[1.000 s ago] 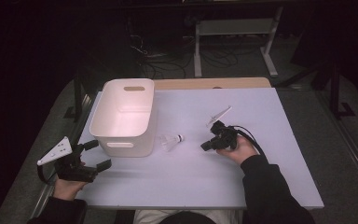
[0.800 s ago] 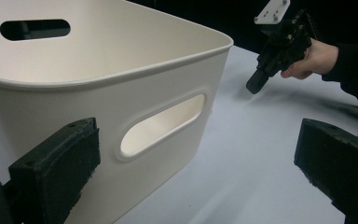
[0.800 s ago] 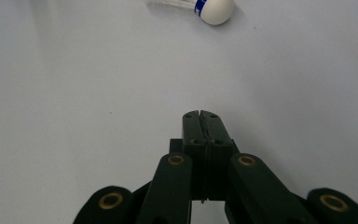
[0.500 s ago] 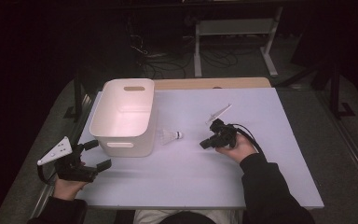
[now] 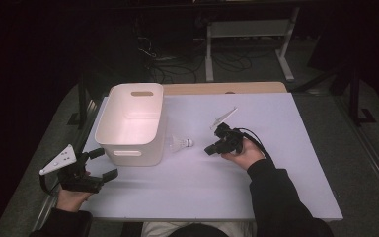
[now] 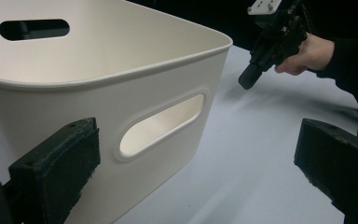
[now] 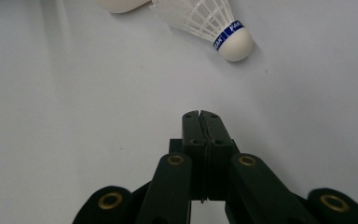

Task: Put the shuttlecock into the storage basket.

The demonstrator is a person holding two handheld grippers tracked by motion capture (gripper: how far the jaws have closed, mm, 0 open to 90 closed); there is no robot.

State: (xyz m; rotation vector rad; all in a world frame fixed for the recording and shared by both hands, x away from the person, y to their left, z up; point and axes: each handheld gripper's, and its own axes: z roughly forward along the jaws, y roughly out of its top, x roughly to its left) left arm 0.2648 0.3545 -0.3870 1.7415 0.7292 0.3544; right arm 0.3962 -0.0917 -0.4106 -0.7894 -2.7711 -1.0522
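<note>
A white shuttlecock lies on its side on the white table, just right of the white bin, its cork tip pointing right. My right gripper is shut with nothing in it, its jaws pressed together and pointing left, a short way from the shuttlecock's cork. My left gripper rests at the table's front left corner, jaws wide open, facing the bin's near wall and its handle slot. The far-off right gripper appears in the left gripper view.
The bin is empty and stands at the table's back left. A wooden strip runs along the table's far edge. Dark floor with cables and a white metal frame lies beyond. A dark sleeve reaches in from the bottom.
My right gripper has shifted slightly toward me and left, nearer the shuttlecock. The left gripper and shuttlecock have stayed put.
</note>
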